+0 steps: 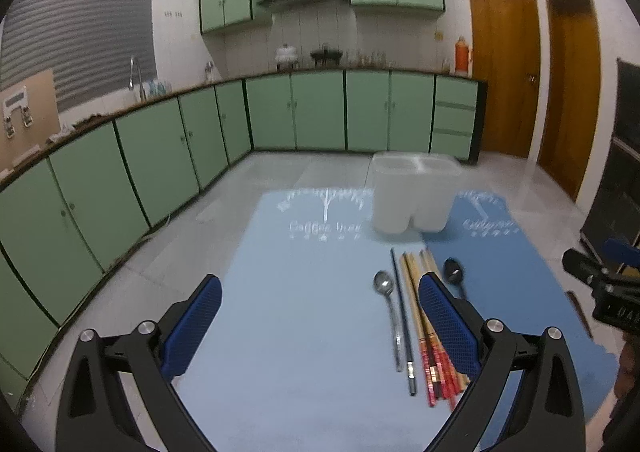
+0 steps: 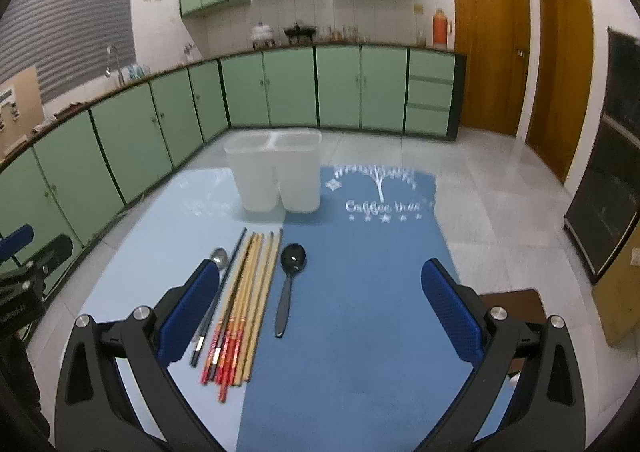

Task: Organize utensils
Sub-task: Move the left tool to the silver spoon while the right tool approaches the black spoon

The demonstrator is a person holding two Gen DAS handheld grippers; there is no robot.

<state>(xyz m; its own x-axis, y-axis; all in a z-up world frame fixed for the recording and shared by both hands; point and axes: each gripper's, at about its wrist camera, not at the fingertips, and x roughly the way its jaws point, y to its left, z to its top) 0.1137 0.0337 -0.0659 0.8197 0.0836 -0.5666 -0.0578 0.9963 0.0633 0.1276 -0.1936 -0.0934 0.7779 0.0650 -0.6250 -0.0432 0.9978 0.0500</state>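
Observation:
A translucent white two-compartment holder (image 1: 414, 192) (image 2: 276, 172) stands upright at the far end of the mats. In front of it lie a metal spoon (image 1: 390, 316) (image 2: 219, 255), a dark chopstick (image 1: 403, 324) (image 2: 224, 284), several wooden chopsticks with red ends (image 1: 424, 328) (image 2: 244, 308) and a black plastic spoon (image 1: 455, 274) (image 2: 289, 284). My left gripper (image 1: 320, 288) hovers open above the light blue mat, its right finger over the chopsticks. Above the dark blue mat my right gripper (image 2: 320, 272) is open, its left finger hiding part of the metal spoon.
A light blue mat (image 1: 300, 312) and a dark blue mat (image 2: 360, 292) lie side by side on a pale tiled surface. Green cabinets (image 1: 160, 156) run along the back and left. Wooden doors (image 2: 492, 44) stand at the right. The other gripper's body (image 1: 608, 292) shows at the frame's edge.

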